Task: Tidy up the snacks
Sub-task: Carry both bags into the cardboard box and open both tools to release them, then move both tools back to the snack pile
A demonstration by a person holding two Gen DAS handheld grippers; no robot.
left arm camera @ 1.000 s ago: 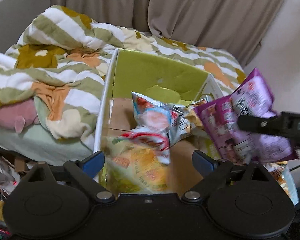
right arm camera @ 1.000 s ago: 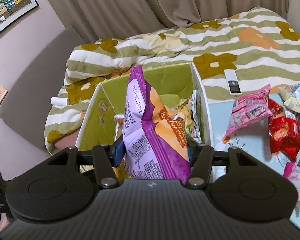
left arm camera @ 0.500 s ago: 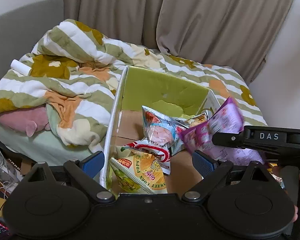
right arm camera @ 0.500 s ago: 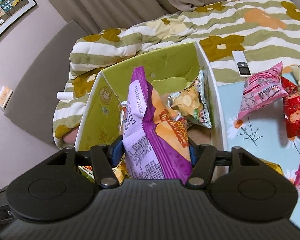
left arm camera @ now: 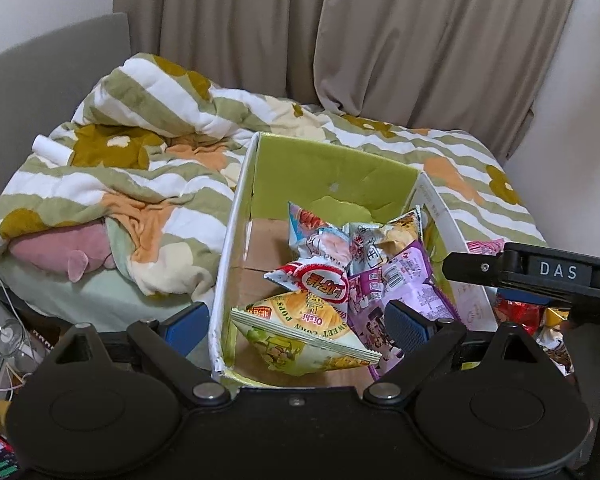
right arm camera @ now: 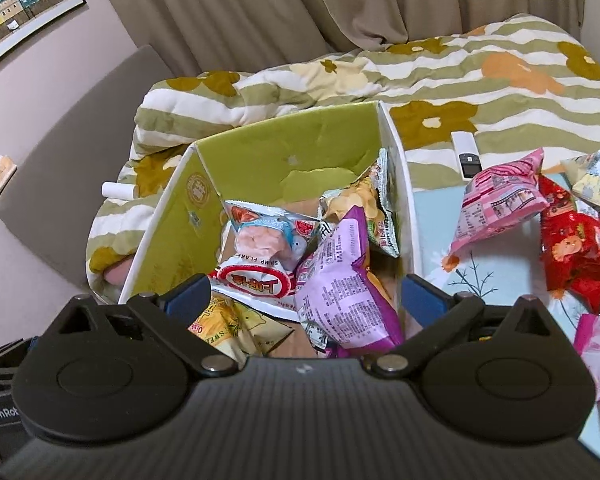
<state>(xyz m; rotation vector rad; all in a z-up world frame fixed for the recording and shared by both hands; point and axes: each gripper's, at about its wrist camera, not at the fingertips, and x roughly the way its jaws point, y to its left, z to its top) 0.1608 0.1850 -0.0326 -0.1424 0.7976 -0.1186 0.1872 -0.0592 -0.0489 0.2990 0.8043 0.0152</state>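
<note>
A green-lined cardboard box (left arm camera: 332, 168) (right arm camera: 292, 140) stands on the bed and holds several snack bags. The purple bag (right arm camera: 340, 280) (left arm camera: 404, 280) lies in its near right part, leaning on a red-and-white bag (right arm camera: 256, 280). My right gripper (right arm camera: 304, 296) hangs over the box with its jaws opening wide; the purple bag sits below and between them, touched by neither pad. My left gripper (left arm camera: 298, 320) is open and holds nothing, hovering above the box's near left corner and a yellow corn-snack bag (left arm camera: 300, 328).
Loose snacks lie on the light blue cloth right of the box: a pink bag (right arm camera: 496, 200), a red bag (right arm camera: 572, 248) and others. A white remote (right arm camera: 466, 154) rests on the striped quilt (left arm camera: 140, 184). Curtains hang behind.
My right gripper's jaws spread apart and the purple bag dropped out of them into the box. The left gripper drew back and rose a little; the box looks farther off.
</note>
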